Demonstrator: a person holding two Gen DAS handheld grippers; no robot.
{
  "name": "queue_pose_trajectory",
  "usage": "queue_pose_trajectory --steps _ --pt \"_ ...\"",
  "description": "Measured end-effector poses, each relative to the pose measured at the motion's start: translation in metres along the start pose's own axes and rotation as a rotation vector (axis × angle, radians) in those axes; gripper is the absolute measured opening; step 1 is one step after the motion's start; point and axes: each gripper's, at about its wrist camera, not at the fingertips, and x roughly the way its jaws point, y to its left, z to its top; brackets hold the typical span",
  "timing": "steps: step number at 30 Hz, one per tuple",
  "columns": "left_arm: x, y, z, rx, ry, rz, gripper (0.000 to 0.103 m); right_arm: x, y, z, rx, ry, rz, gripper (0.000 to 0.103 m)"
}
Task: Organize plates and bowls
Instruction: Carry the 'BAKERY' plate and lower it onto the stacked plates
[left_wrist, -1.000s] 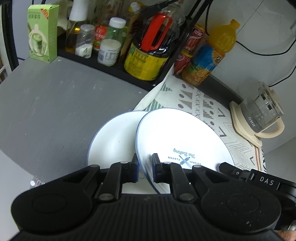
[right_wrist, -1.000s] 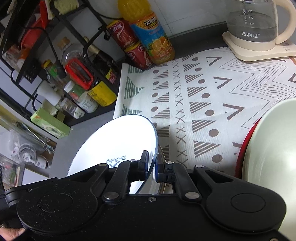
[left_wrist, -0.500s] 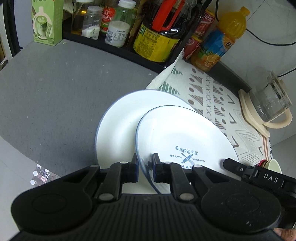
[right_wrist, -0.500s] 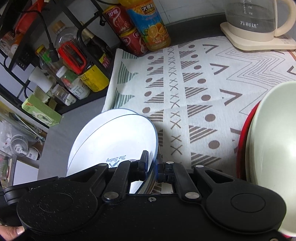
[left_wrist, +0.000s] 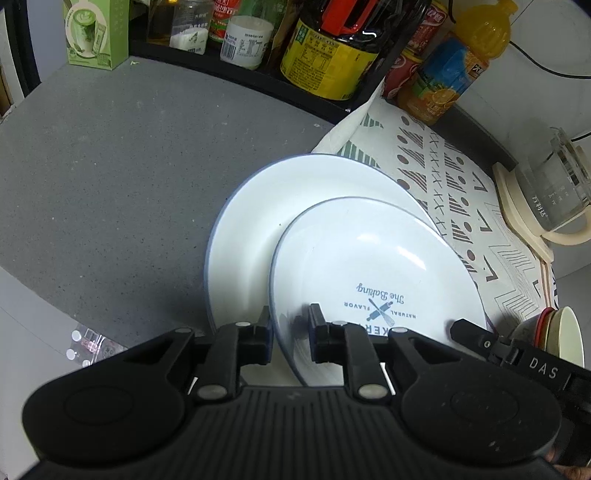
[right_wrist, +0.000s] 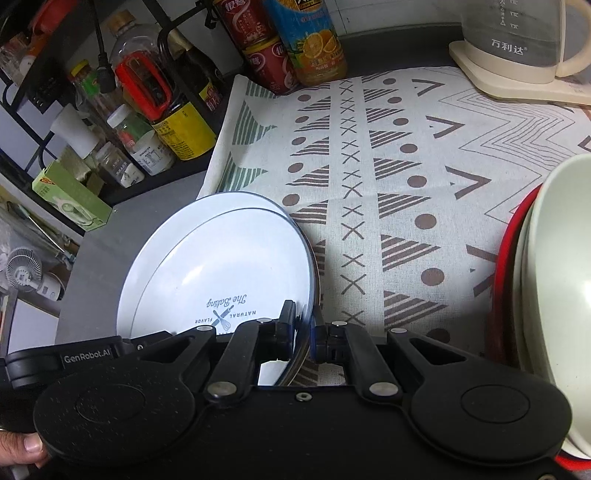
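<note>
A white plate printed "The Baking" (left_wrist: 369, 266) hangs tilted over a larger blue-rimmed white plate (left_wrist: 266, 206) that lies on the grey counter. My left gripper (left_wrist: 290, 328) has the printed plate's near rim between its fingers. Its jaws are opening, and a small gap shows beside the inner pad. In the right wrist view my right gripper (right_wrist: 303, 325) is shut on the opposite rim of the printed plate (right_wrist: 221, 273). The lower plate (right_wrist: 236, 197) peeks out behind it. A cream bowl nested in a red bowl (right_wrist: 554, 277) stands at the far right.
A patterned cloth (right_wrist: 388, 166) covers the counter to the right of the plates. A glass kettle (right_wrist: 517, 40) stands at the cloth's far corner. A black rack of bottles and jars (left_wrist: 325, 48), drink cans and an orange juice bottle (left_wrist: 450, 70) line the back. A green carton (left_wrist: 92, 33) stands far left.
Both grippers have sunk with the printed plate, which now sits lower over the larger plate. The left fingers stand slightly wider apart than before.
</note>
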Motion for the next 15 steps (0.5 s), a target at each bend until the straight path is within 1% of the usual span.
queue_pose_trajectory --steps 6,8,10,12,13,14,15 --pt "-0.001 -0.007 0.005 0.044 0.007 0.061 0.018 0.002 0.001 0.000 -0.004 0.000 -0.007 0.009" --pt "-0.007 -0.008 0.008 0.054 -0.009 0.067 0.020 0.002 0.002 0.000 -0.007 -0.001 -0.011 0.009" --pt "-0.014 -0.007 0.011 0.055 -0.027 0.055 0.021 0.002 0.003 0.000 -0.009 0.000 -0.015 0.009" --pt "-0.018 -0.006 0.014 0.051 -0.037 0.051 0.026 0.003 0.004 0.001 -0.006 0.003 -0.021 0.010" --pt "-0.020 -0.006 0.014 0.050 -0.041 0.056 0.031 0.003 0.004 0.001 -0.005 0.003 -0.027 0.010" --pt "-0.021 -0.006 0.015 0.050 -0.047 0.064 0.033 0.004 0.005 0.001 -0.009 0.008 -0.034 0.014" --pt "-0.022 -0.006 0.015 0.050 -0.055 0.070 0.036 0.005 0.006 0.000 -0.011 0.013 -0.036 0.015"
